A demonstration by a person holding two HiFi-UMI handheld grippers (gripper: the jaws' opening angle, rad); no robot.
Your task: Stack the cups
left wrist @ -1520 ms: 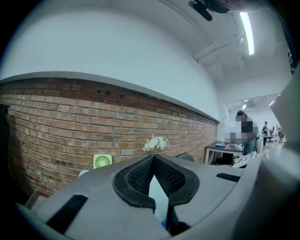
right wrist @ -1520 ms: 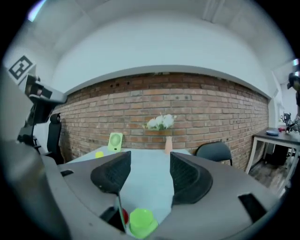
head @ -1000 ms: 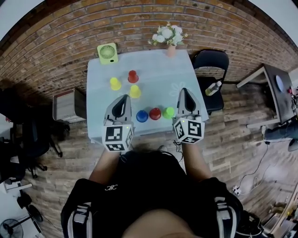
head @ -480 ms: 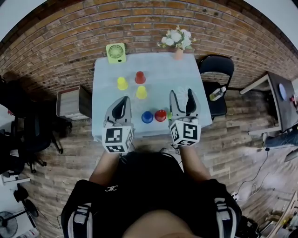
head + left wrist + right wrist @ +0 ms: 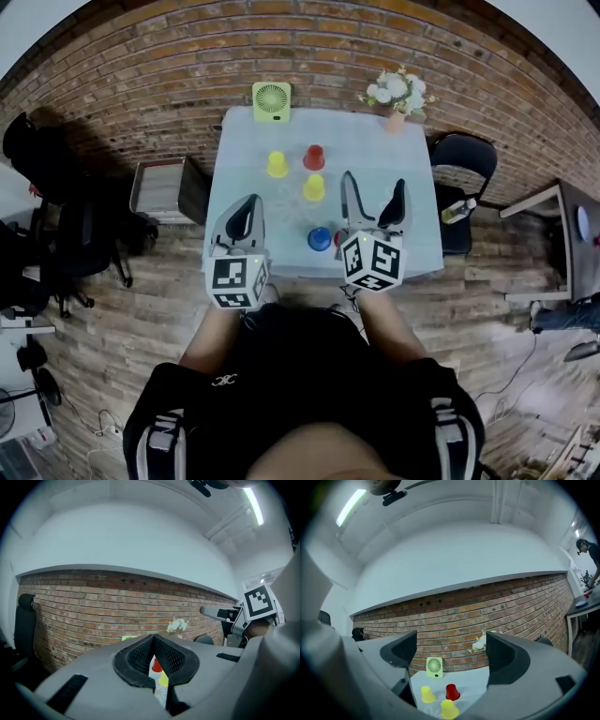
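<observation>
On the pale blue table (image 5: 253, 150), two yellow cups (image 5: 277, 164) (image 5: 314, 187) and a red cup (image 5: 314, 157) stand upside down at the middle. A blue cup (image 5: 320, 238) sits near the front edge. My right gripper (image 5: 373, 199) hovers over the front right part; its jaws have just been opening and stand open with nothing between them. It hides whatever lies beneath it. The right gripper view shows the yellow cups (image 5: 427, 694) (image 5: 449, 708) and red cup (image 5: 452, 692) ahead. My left gripper (image 5: 248, 204) is shut and empty at the front left edge.
A green fan (image 5: 271, 99) and a vase of flowers (image 5: 397, 94) stand at the table's far edge against the brick wall. A black chair (image 5: 461, 159) with a bottle (image 5: 457, 210) is at the right, a grey box (image 5: 164, 187) at the left.
The right gripper's jaws went from shut to wide open. The table now sits further right in the head view. The front red and green cups have slipped behind the right gripper.
</observation>
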